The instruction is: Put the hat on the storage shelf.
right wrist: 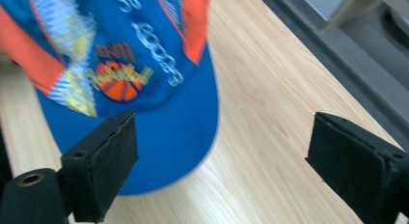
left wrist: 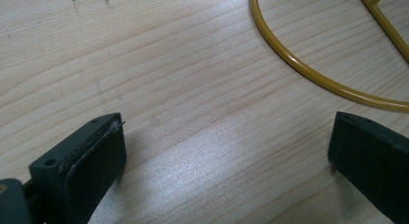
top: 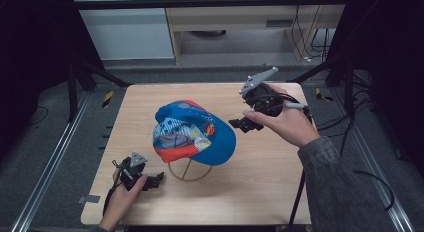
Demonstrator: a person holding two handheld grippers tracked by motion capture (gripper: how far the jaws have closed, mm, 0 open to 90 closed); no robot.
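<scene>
On cap (right wrist: 144, 113), basketball logo (right wrist: 120, 84), lettering blurred

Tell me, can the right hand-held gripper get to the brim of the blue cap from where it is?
Probably yes. The right hand-held gripper is open and aimed at the cap, whose blue brim lies just ahead of its jaws. Nothing stands between them, just bare table.

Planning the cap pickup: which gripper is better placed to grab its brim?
Right. The right gripper is open beside the cap, its brim between the fingers. The left gripper faces the stand's yellow ring.
</scene>
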